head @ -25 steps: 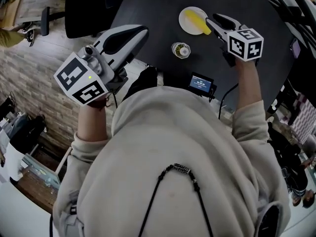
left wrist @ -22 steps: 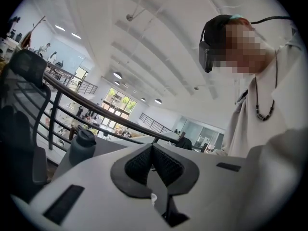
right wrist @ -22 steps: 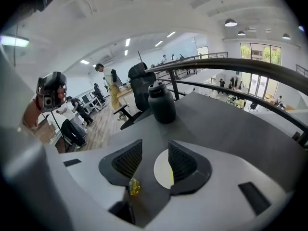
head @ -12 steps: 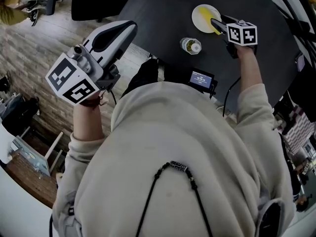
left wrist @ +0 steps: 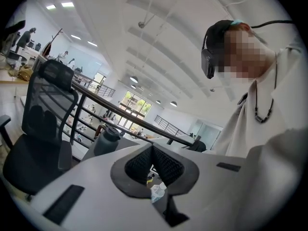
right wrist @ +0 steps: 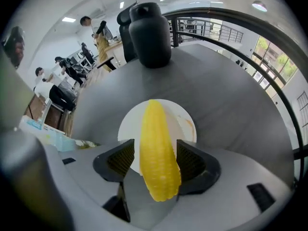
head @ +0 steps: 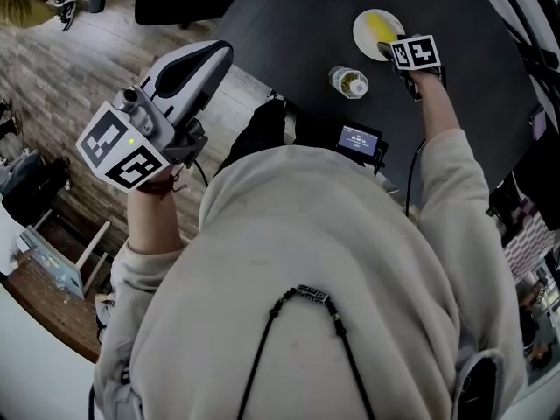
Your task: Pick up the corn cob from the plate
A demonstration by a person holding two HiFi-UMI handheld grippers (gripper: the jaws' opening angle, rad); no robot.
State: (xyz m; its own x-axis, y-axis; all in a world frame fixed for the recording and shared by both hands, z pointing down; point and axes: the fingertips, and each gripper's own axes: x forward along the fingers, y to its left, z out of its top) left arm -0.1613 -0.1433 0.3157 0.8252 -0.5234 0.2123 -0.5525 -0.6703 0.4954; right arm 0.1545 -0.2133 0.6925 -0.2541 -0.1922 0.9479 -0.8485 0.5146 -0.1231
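The left tool [head: 203, 62], held out beside the table [head: 289, 24], is pressed together on nothing. The right tool [right wrist: 155, 159] stands spread astride the corn cob [right wrist: 154, 129], which lies on the plate [right wrist: 188, 125], not yet pinched. The cob looks firm, light and rounded, perhaps slick, so its thick middle seems the best hold. A second ago this tool was higher. Its jaws have just been opening.

Right gripper [right wrist: 155, 150] jaws just spread astride cob [right wrist: 153, 124]; left gripper [left wrist: 153, 152] seemingly closed.

light: bright, even, ceiling lights [left wrist: 60, 5] | edges: fisheye-bent, dark corners | focus: sharp
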